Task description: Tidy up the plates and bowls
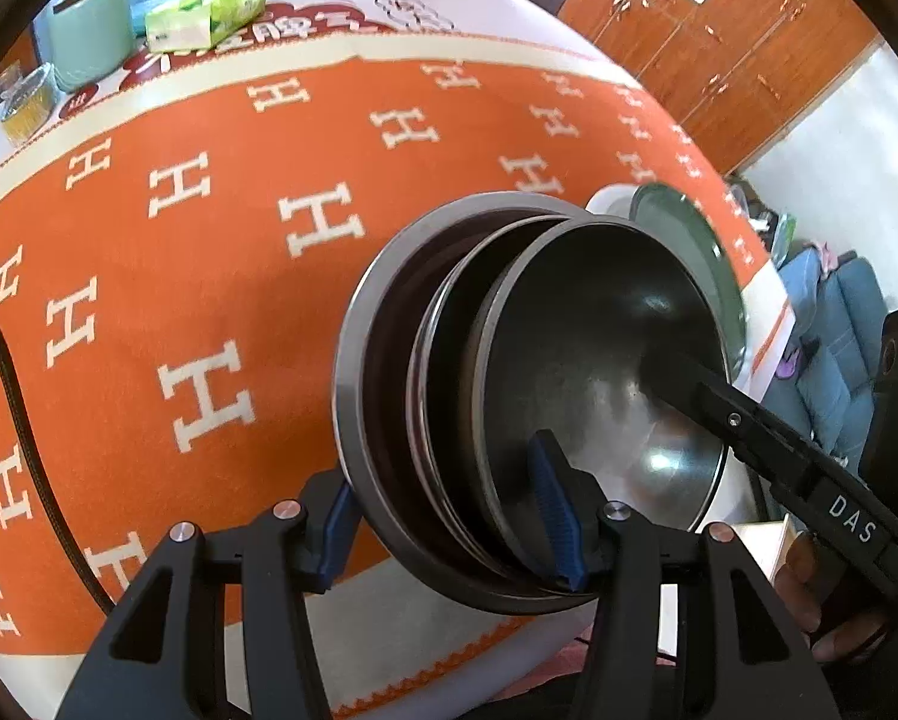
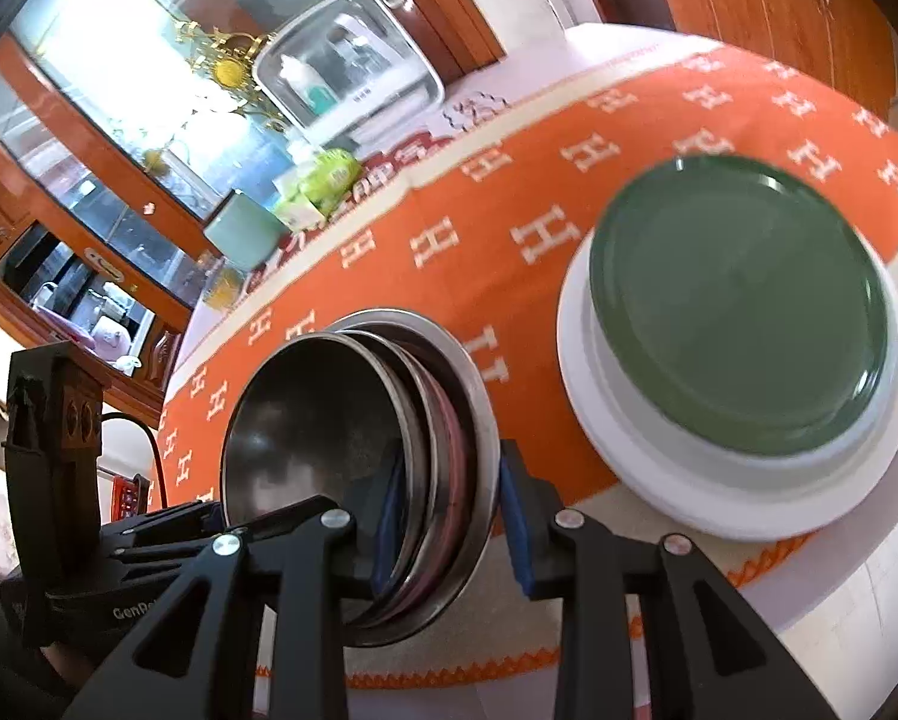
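Observation:
A nested stack of metal bowls [image 1: 581,372] is held tilted on edge above the orange tablecloth. My left gripper [image 1: 449,516] is shut on the stack's near rim, one blue pad [image 1: 554,510] inside the top bowl. My right gripper [image 2: 449,504] is shut on the same stack [image 2: 329,420] from the other side; its finger shows in the left wrist view [image 1: 749,420]. A green plate [image 2: 737,300] lies on a white plate [image 2: 689,504] on the table to the right, also seen in the left wrist view [image 1: 689,228].
An orange tablecloth [image 1: 209,240] with white H marks covers the table. At the far side stand a mint canister [image 1: 89,30], a tissue pack [image 1: 209,12], a glass jar [image 1: 26,102] and a white appliance [image 2: 353,72]. Wooden cabinets [image 1: 719,30] lie beyond.

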Demonstrator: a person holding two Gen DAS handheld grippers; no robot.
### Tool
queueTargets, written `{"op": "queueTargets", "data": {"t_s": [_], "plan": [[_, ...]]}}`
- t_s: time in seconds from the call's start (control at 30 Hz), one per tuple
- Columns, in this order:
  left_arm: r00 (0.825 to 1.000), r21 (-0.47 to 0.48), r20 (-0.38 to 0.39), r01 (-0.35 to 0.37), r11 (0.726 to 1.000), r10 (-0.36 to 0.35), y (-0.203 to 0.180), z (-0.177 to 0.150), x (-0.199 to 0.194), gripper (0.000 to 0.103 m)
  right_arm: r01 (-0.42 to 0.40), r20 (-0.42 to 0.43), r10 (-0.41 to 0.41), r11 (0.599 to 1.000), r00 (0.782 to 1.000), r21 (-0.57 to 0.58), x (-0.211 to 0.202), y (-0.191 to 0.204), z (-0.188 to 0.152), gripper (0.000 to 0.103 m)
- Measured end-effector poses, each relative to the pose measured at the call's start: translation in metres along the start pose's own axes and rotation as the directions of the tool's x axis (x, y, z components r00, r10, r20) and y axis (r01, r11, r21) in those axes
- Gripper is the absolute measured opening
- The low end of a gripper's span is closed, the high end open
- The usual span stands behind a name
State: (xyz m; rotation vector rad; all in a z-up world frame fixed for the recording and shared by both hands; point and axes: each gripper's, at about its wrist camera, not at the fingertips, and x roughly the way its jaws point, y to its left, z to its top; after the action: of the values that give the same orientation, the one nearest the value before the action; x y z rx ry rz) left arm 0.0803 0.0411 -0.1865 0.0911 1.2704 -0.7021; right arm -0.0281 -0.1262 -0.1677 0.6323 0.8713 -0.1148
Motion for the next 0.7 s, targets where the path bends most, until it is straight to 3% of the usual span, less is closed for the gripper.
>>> {"op": "queueTargets", "data": {"t_s": [0.27, 0.7], "plan": [[0.997, -0.023, 0.078, -0.001, 1.000, 0.003, -0.027, 0.009, -0.013, 0.051, -0.024, 0.038, 0.027, 0.998, 0.999, -0.064, -0.021, -0.009, 0.020, 0.030], [0.991, -0.055, 0.136, -0.004, 0.998, 0.012, -0.087, 0.026, -0.009, 0.051, -0.036, 0.031, 0.041, 0.990, 0.999, -0.136, -0.046, -0.050, 0.062, 0.030]]}}
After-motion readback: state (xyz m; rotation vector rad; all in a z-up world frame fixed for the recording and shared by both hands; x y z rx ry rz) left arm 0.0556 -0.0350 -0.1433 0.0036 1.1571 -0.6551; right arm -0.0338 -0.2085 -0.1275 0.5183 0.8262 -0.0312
